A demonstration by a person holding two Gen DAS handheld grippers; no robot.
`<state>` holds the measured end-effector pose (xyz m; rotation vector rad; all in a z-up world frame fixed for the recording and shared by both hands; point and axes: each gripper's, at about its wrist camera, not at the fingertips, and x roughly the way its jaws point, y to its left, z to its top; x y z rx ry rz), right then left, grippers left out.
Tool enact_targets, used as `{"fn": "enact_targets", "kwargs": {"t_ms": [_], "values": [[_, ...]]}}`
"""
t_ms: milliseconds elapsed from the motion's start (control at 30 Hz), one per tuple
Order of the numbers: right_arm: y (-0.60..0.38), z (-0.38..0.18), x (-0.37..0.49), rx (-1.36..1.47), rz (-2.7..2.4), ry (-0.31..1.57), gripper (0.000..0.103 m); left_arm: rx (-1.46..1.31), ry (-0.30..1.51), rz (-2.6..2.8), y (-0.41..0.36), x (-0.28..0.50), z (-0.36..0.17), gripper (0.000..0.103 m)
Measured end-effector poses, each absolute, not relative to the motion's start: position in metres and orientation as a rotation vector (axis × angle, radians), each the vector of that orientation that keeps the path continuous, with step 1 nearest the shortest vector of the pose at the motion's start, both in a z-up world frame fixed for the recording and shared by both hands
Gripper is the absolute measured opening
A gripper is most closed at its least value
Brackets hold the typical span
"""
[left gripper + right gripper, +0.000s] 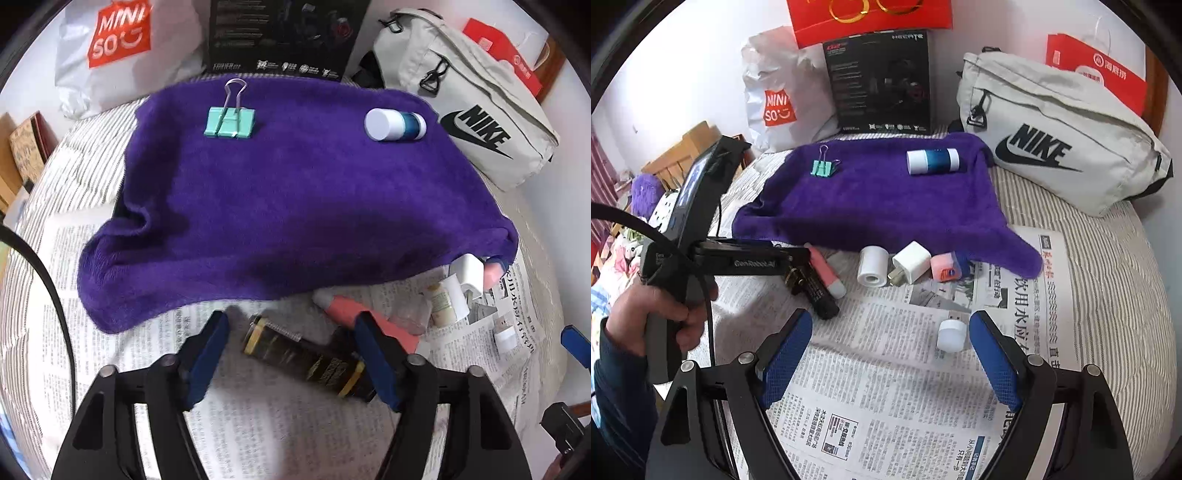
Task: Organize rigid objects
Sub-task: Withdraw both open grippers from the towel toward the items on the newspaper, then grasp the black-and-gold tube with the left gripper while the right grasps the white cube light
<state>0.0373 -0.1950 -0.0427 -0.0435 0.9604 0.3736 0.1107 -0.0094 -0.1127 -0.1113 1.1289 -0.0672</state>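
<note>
A purple towel (280, 206) (879, 199) lies on newspaper; on it rest a teal binder clip (229, 122) (823, 168) and a white-and-blue bottle (394, 124) (932, 161). My left gripper (291, 347) is open, its jaws on either side of a black-and-gold tube (310, 360) (814, 290) lying on the newspaper. A pink tube (354, 314) (827, 271) lies beside it. My right gripper (890, 350) is open and empty above the newspaper, a small white cap (951, 334) near its right finger. A white roll (872, 266), white charger (911, 262) and pink box (945, 267) sit by the towel's edge.
A grey Nike bag (1056, 147) (472, 110) lies at the right. A black box (882, 81), a white Miniso bag (779, 99) and red bags (1097, 70) stand at the back. Newspaper (886, 398) covers the striped bed.
</note>
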Motion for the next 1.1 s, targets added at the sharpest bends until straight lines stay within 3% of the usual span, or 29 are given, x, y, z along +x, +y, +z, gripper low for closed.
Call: {"fn": "enact_targets", "kwargs": {"t_ms": [500, 933, 1100], "values": [[-0.205, -0.044, 0.037, -0.019, 0.361, 0.963, 0.086, -0.09, 1.112, -0.027, 0.026, 0.075, -0.107, 0.071], [-0.201, -0.038, 0.033, -0.043, 0.371, 0.957, 0.086, 0.077, 1.161, -0.08, -0.029, 0.085, -0.118, 0.072], [-0.203, -0.043, 0.034, -0.046, 0.367, 0.969, 0.086, 0.09, 1.15, -0.058, -0.021, 0.086, -0.118, 0.078]]}}
